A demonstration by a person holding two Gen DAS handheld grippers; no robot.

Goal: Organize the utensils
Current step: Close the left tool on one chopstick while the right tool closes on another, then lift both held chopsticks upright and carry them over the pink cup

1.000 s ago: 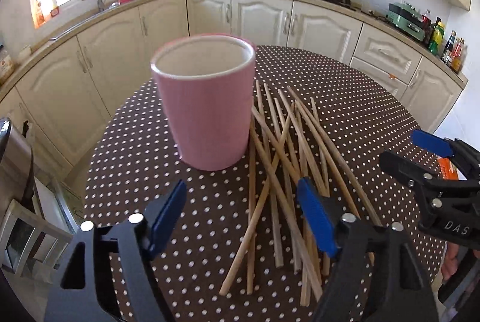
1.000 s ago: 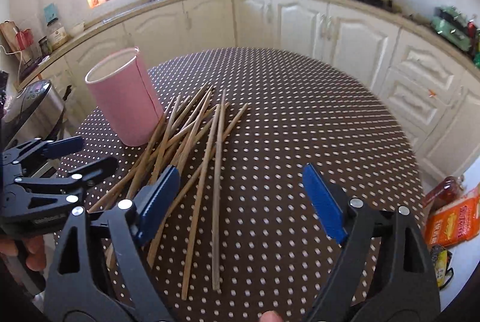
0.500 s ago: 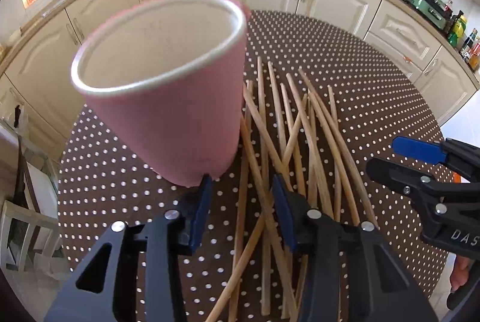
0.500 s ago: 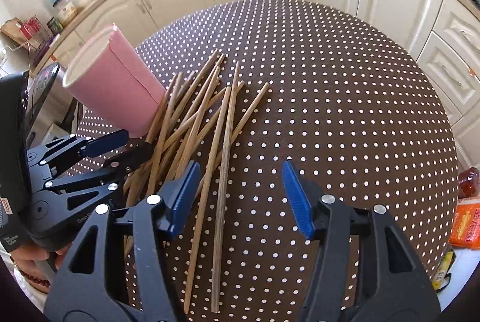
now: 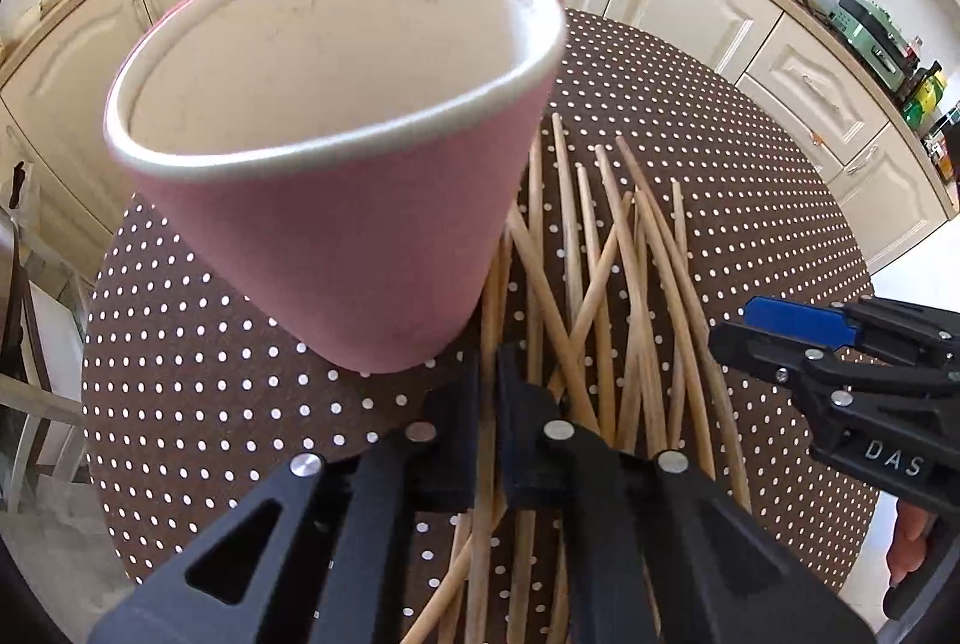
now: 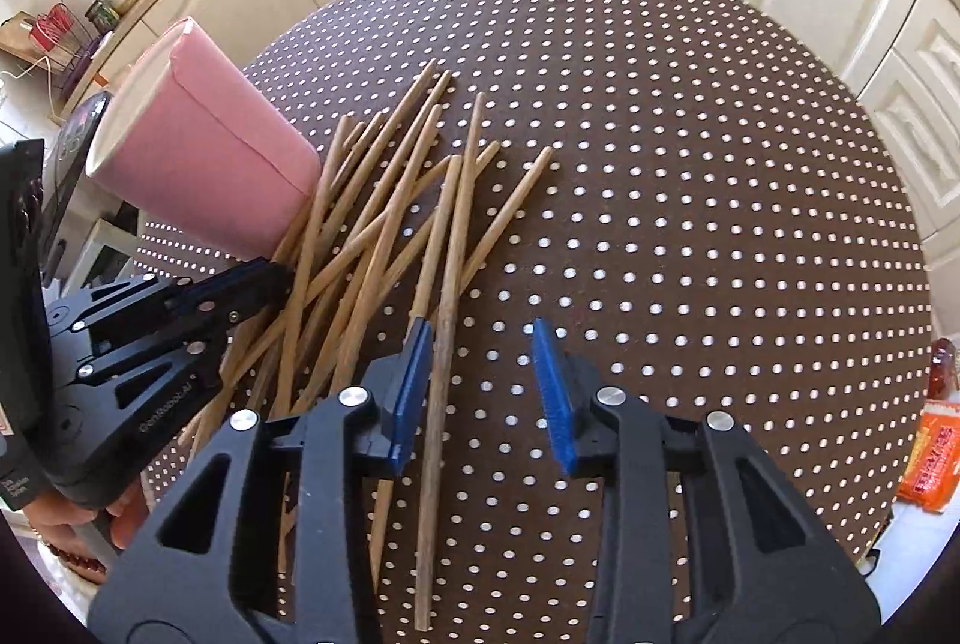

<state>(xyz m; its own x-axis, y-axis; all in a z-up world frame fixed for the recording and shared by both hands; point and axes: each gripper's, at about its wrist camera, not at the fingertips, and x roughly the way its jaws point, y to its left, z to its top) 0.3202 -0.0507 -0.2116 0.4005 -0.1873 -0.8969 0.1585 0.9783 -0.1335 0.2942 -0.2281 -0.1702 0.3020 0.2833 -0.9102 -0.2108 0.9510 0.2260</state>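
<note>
Many chopsticks [image 6: 384, 236] beside pink cup [image 5: 336, 164]: light, stiff, roll easily. Left tool [image 5: 487, 380] clamped on one; right tool [image 6: 480, 392] closing around another — grip mid-shaft.

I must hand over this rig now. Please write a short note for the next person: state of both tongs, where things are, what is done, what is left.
Left tongs: shut on one chopstick beside the pink cup.
Right tongs: closing, a chopstick between the pads, not yet pinched.
Other chopsticks lie in a loose pile on the dotted table.
Done: nothing shows inside the cup.
Left: put all chopsticks into the cup.
</note>
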